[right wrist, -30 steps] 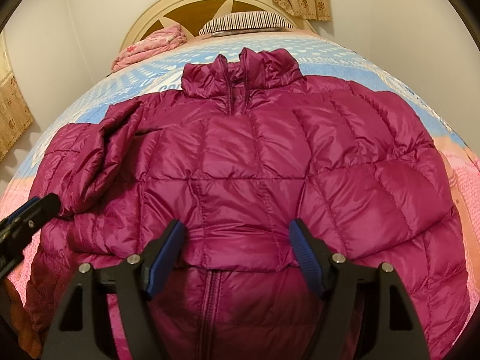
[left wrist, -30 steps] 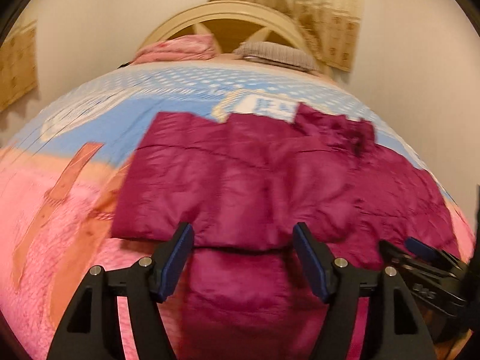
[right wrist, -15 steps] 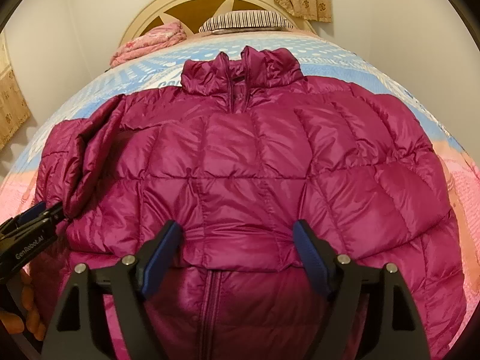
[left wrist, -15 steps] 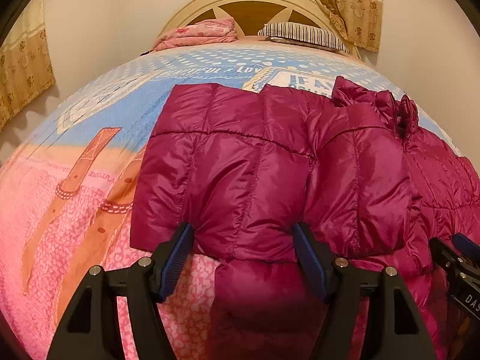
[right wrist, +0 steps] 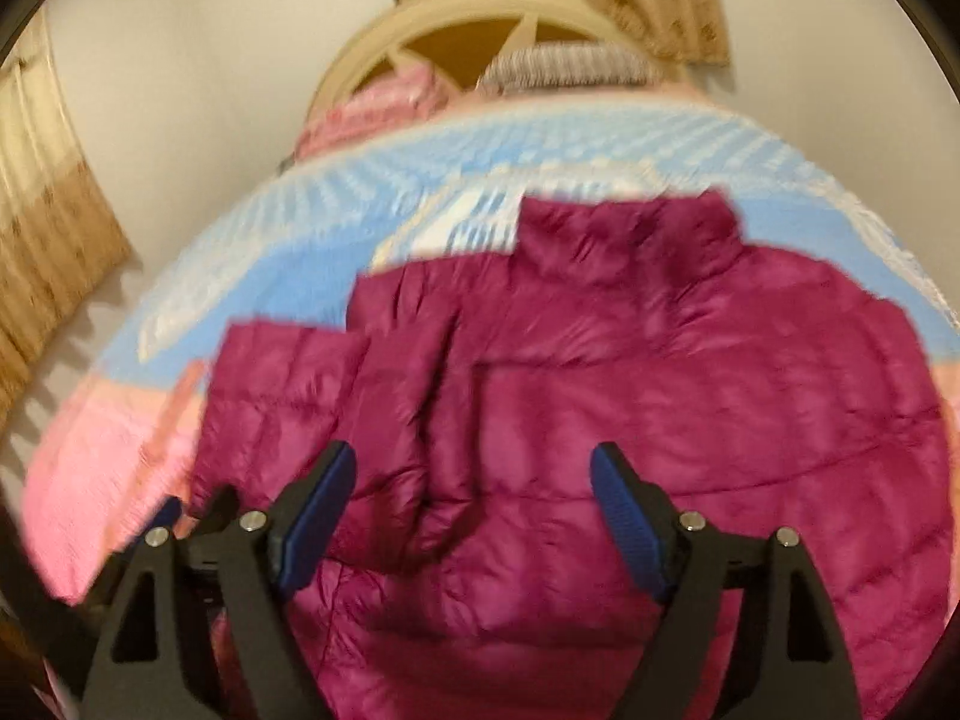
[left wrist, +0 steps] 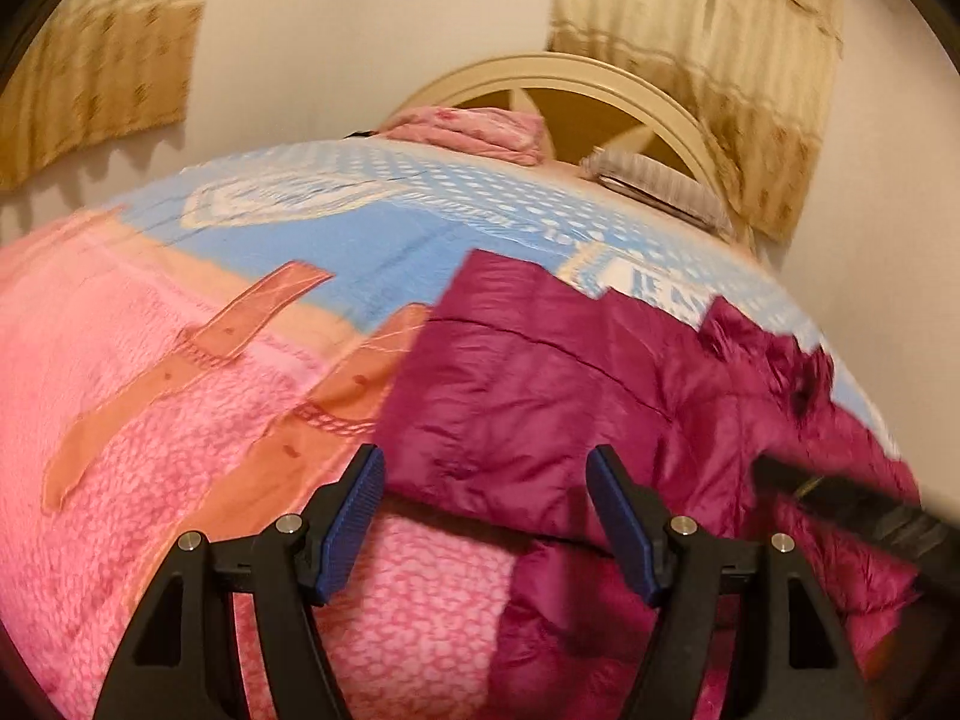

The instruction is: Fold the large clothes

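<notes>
Left wrist view: the left hand-held gripper (left wrist: 483,519) stands wide apart with nothing between its blue pads, above the edge of a magenta puffer jacket (left wrist: 576,396) lying on the bed (left wrist: 150,372). The bedspread (left wrist: 372,240) is pink near the camera and blue farther off, with printed orange straps; blue lettering beside the jacket is blurred and cannot be read. A folded pink blanket (left wrist: 474,129) and a striped pillow (left wrist: 654,177) lie by the cream headboard (left wrist: 648,96). Curtains (left wrist: 708,60) hang behind. A dark blurred shape at the right edge is hard to make out.

Right wrist view: the right hand-held gripper (right wrist: 474,510) is opening, its pads clear of the jacket below, whose one sleeve (right wrist: 288,402) is folded across the front. The collar (right wrist: 630,234) points toward the headboard. The whole view is motion-blurred. At lower left, part of the other gripper is cut off.
</notes>
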